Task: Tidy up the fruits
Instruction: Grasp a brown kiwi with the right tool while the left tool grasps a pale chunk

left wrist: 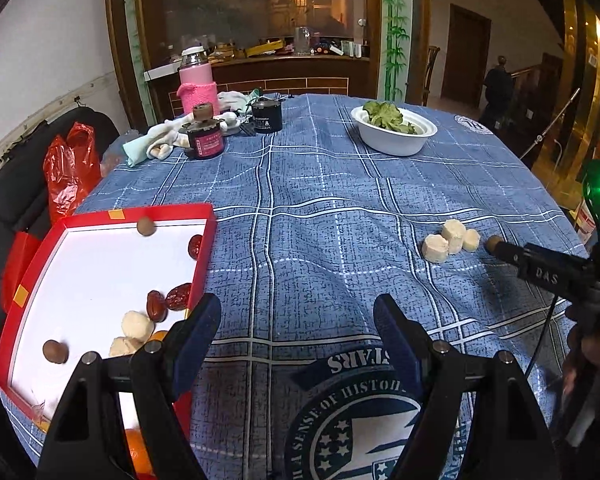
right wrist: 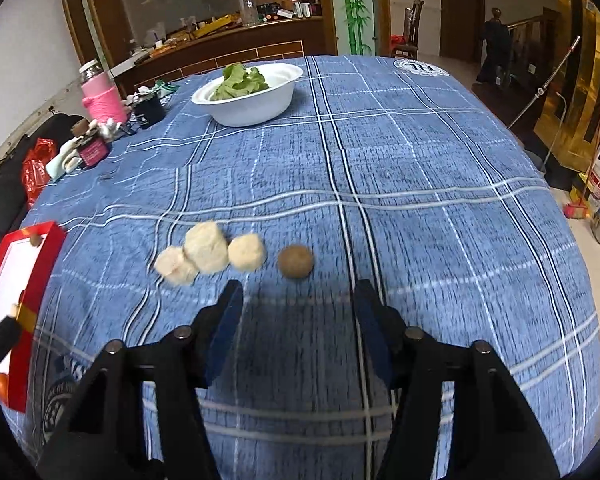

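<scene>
I'm reaching for the brown longan [right wrist: 295,261] on the tablecloth, beside three pale peeled pieces [right wrist: 206,252]. My right gripper [right wrist: 298,294] hangs half-open and empty; next it must straddle the longan, then carry it to the red tray [left wrist: 204,256].

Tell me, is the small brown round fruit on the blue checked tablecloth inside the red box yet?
Out. The small brown round fruit lies on the blue checked tablecloth, far from the red box.

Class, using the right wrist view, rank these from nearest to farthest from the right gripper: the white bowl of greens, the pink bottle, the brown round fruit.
1. Brown round fruit: on the cloth just ahead of the right gripper.
2. White bowl of greens: far side, centre-left.
3. Pink bottle: far left edge.
</scene>
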A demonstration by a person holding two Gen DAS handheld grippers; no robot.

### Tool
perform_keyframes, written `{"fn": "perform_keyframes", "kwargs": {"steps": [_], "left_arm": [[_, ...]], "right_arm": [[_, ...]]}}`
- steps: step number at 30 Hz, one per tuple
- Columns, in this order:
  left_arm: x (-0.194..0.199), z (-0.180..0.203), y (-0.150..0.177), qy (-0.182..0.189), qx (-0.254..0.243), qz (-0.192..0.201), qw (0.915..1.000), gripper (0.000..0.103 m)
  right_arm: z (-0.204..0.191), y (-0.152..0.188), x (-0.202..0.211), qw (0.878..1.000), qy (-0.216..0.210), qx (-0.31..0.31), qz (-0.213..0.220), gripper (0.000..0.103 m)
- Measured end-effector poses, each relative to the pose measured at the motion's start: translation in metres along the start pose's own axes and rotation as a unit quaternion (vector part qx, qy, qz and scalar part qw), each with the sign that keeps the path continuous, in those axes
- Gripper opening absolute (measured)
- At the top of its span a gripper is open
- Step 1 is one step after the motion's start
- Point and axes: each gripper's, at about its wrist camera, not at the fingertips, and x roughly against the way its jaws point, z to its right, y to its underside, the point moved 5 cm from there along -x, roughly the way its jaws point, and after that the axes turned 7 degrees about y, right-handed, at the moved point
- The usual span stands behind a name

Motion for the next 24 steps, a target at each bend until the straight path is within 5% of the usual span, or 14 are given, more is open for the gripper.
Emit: {"fn": "perform_keyframes", "kwargs": {"steps": [2, 6, 9, 24], "left_arm": [[-0.004, 0.0, -0.002, 0.002, 0.003, -0.003, 1.0, 0.078], [-0.009, 0.004, -0.006, 0.003, -0.002, -0.003, 1.0, 0.078], [-0.014, 0.009, -0.008, 0.003, -0.006, -0.006, 1.0, 0.078], [-0.074, 0.092, -0.033, 0.058, -0.07, -0.032, 0.9954, 0.074]], "right_arm": [[-0.002, -0.004, -0.006, 1.0, 0.004, 0.005, -0.005, 0.044], [-0.003, -0.009, -0.019, 1.0, 0.011, 0.008, -0.016, 0.041], [-0.003, -0.009, -0.027, 1.0, 0.007, 0.007, -0.025, 0.024], [0.014, -0.015, -0.011, 0.998, -0.052, -0.038, 0.009, 0.024]]}}
